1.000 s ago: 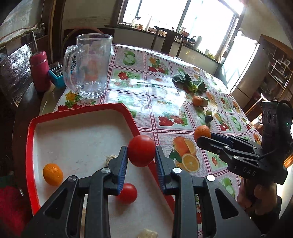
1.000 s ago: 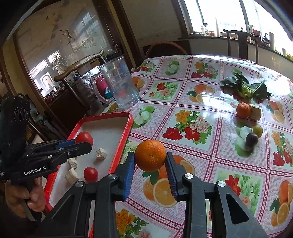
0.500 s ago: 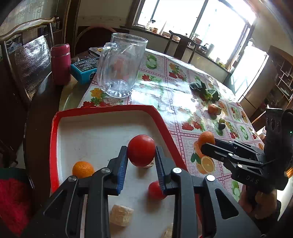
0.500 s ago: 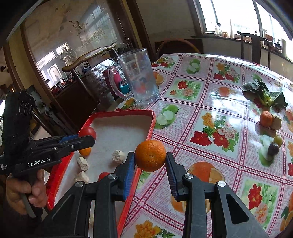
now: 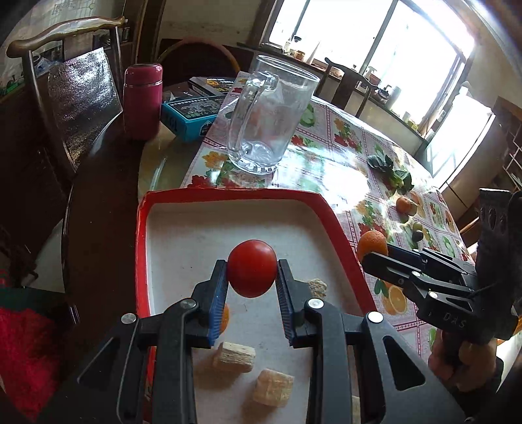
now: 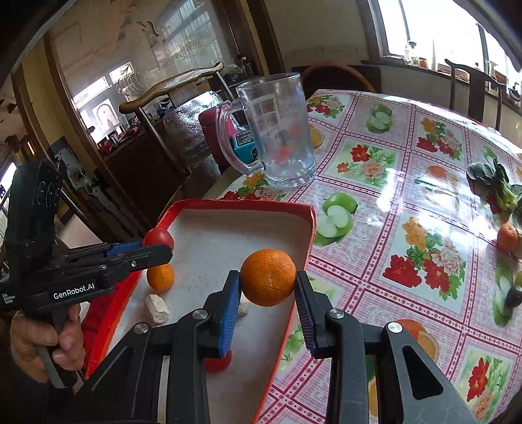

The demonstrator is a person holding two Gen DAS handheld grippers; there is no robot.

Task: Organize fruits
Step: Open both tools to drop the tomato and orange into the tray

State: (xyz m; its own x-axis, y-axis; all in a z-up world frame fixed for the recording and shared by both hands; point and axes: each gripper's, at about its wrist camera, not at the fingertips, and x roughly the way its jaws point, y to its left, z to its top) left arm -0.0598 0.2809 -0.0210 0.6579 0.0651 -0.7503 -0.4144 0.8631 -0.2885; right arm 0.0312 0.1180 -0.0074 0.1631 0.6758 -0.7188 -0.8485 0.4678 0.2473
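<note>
My left gripper (image 5: 251, 280) is shut on a red tomato (image 5: 251, 272) and holds it above the white floor of the red-rimmed tray (image 5: 143, 261). My right gripper (image 6: 268, 288) is shut on an orange (image 6: 268, 276) over the tray's right side, just inside its rim (image 6: 310, 228). The right wrist view shows the left gripper (image 6: 161, 249) with its tomato (image 6: 159, 237) over the tray's left edge. Lying in the tray are another orange (image 6: 160, 277), a second tomato (image 6: 219, 362) partly hidden by my finger, and pale chunks (image 5: 233, 355).
A glass mug (image 5: 270, 120) stands just beyond the tray. A pink flask (image 5: 142, 101), a blue box (image 5: 192, 114) and a wooden chair (image 5: 65, 29) are at the back left. Leafy greens (image 5: 391, 173) and small fruits (image 5: 404, 204) lie on the flowered tablecloth to the right.
Both grippers have moved left with their fruit, from the tray's right edge and the tablecloth to positions over the tray. Neither grip has changed.
</note>
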